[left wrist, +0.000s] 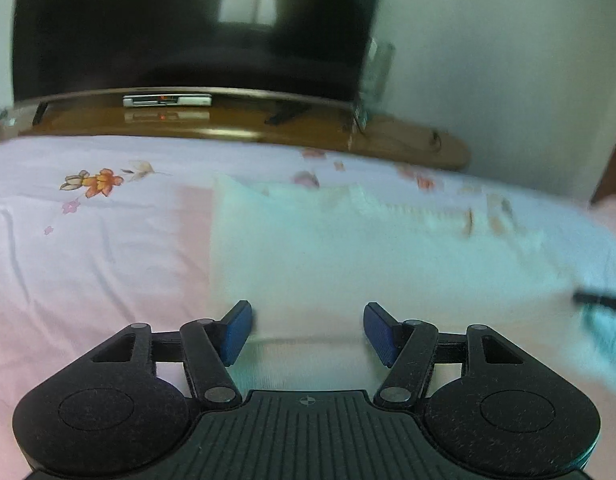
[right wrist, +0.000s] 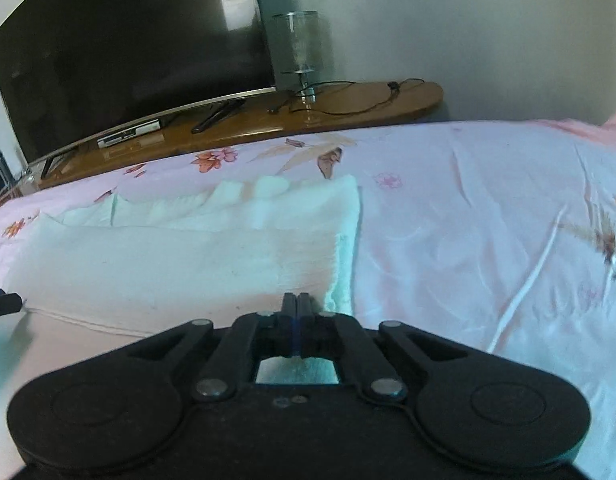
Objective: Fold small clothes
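One pale mint-white knitted garment (right wrist: 180, 256) lies flat on the pink floral bedsheet (right wrist: 468, 220), its long axis running side to side across both claws, with its ribbed, notched edge pointing away toward the one dark television (right wrist: 128, 52) on the wooden shelf (right wrist: 368, 100). The left gripper (left wrist: 307, 330) stands released, blue pads apart, just above the garment's near edge. The right gripper (right wrist: 295, 312) is clenched tight at the garment's near right corner; whether cloth is pinched, I cannot tell.

Pale mint garment (right wrist: 180, 256) on pink floral bedsheet (right wrist: 468, 208); black tool (left wrist: 307, 334), blue pads (left wrist: 237, 332).
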